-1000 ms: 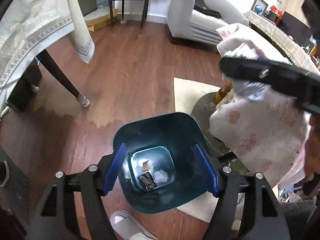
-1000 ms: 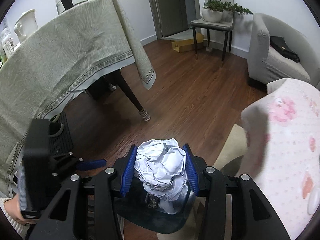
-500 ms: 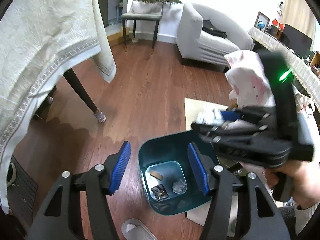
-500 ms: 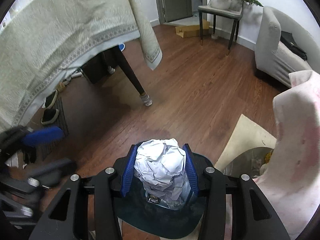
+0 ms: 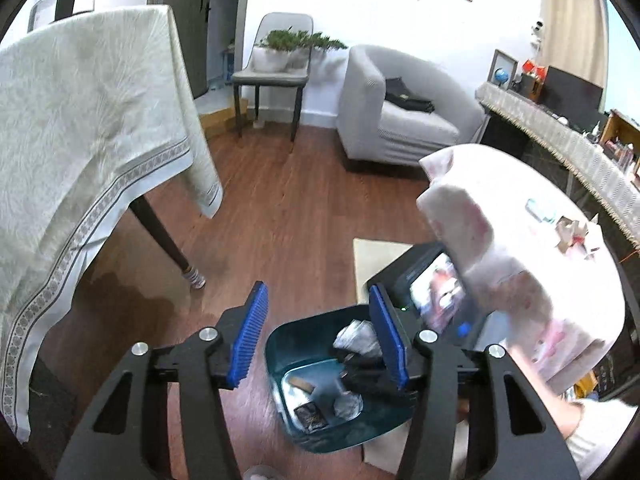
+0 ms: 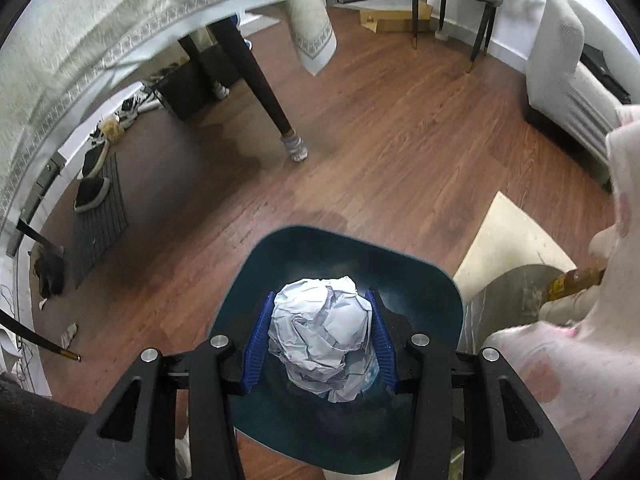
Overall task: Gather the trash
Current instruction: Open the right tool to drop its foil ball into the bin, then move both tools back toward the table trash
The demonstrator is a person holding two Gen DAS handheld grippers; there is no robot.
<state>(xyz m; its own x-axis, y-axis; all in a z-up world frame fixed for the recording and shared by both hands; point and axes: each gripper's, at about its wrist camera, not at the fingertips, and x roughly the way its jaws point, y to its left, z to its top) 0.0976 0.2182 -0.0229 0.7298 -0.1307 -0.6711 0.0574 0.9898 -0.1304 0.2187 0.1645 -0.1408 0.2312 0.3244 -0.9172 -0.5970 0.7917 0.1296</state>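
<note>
A crumpled white paper ball [image 6: 320, 336] sits between the blue pads of my right gripper [image 6: 320, 308], which is shut on it. It hangs just over the mouth of a teal bin [image 6: 340, 256] on the wood floor. In the left wrist view the same paper ball [image 5: 354, 334] shows inside the rim of the bin [image 5: 280, 348]. At the bottom of the bin lie a dark wrapper [image 5: 310, 416] and a small paper wad [image 5: 348, 404]. My left gripper [image 5: 318, 336] hovers above the bin's left side, its jaws closing with nothing between them.
A table with a cream tablecloth [image 5: 80, 140] and a dark leg [image 6: 276, 120] stands to the left. A table under pink-flowered cloth [image 5: 520, 248] crowds the bin's right side, beside a beige mat [image 6: 516, 240]. A grey armchair [image 5: 400, 120] and a chair [image 5: 272, 76] stand far back. Shoes [image 6: 92, 188] lie at the left.
My left gripper has risen and tilted up, and its jaws have narrowed. My right gripper has come down with the paper ball to the bin's mouth.
</note>
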